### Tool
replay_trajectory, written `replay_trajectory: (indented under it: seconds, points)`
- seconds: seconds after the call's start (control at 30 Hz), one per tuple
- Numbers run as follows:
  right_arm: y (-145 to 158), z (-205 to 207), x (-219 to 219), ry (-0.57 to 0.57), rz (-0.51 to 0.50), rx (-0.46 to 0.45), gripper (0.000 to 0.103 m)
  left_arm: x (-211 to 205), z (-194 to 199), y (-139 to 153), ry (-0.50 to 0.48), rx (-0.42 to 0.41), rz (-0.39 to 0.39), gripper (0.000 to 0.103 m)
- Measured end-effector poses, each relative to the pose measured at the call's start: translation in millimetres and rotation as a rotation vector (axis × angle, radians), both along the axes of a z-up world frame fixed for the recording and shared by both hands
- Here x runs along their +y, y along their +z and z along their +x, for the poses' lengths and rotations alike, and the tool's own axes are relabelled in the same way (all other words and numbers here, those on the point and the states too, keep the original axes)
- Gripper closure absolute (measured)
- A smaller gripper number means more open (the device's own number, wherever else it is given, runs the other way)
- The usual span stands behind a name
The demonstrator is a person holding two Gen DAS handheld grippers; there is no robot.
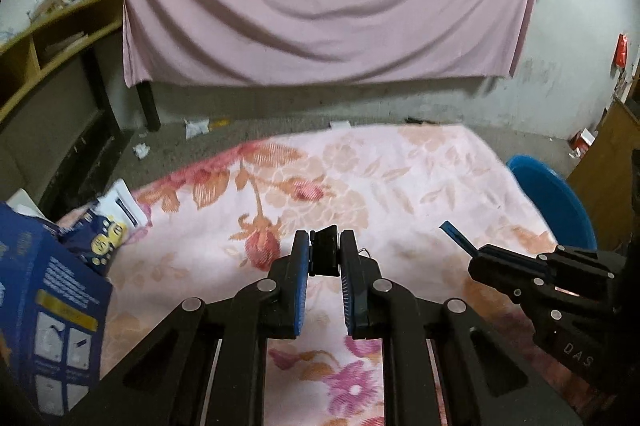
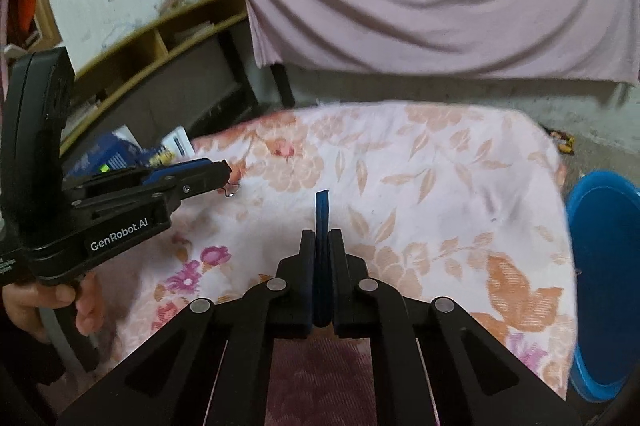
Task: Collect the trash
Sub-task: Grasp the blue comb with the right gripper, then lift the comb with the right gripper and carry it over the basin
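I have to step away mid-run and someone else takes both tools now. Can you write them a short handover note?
Left tool: shut on a small black binder clip, held above the floral blanket.
Right tool: shut on a thin blue strip that sticks up between its fingers.
Blue basin: on the floor at the blanket's right edge; whether it is the trash bin is not shown.
Done: both pieces picked up.
Left: drop both off. Blue boxes lie at the blanket's left; paper scraps on the floor beyond.
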State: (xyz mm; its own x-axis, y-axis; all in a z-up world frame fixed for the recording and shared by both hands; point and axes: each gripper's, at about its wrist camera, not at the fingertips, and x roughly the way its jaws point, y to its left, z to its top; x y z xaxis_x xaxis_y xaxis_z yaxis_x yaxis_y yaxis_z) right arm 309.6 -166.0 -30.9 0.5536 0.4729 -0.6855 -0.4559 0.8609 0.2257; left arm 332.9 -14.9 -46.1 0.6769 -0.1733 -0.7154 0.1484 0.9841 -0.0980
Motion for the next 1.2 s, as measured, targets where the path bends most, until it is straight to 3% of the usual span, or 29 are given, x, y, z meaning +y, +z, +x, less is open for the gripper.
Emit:
replay_trajectory:
  seconds: [0.17,0.3,0.53,0.73,0.87,1.0,1.2]
  points:
    - [25.8,-19.8,-19.9,-0.044,0.066,-0.134,0.099,-13.6,-16.1,28.3,0.008,-0.105,-0.014,0.091]
    - [55.9,-38.8,-43.6,-0.096,0.132,-0.285,0.099,-25.3,-33.6,57.8,-0.001,-0.242,-0.076,0.091]
    - [113.4,-74.8,-82.2,-0.177,0.140,-0.582,0.099,-60.5,-64.6,110.1,-0.051,-0.488,-0.162,0.091]
    - [143.7,-100.1,-124.3,-0.263,0.138,-0.792,0.099,-98.7,-87.5,144.3,-0.131,-0.686,-0.222,0.091]
    - [154.8,-110.3,-149.9,-0.309,0.136,-0.878,0.099,-126.9,-101.7,161.0,-0.182,-0.801,-0.244,0.091]
    - [158.5,-117.7,-168.7,-0.350,0.129,-0.943,0.099,-154.7,-110.2,165.9,-0.230,-0.865,-0.254,0.091]
    - [144.5,-119.7,-191.6,-0.417,0.115,-0.944,0.099,-197.6,-112.6,159.8,-0.294,-0.871,-0.240,0.091]
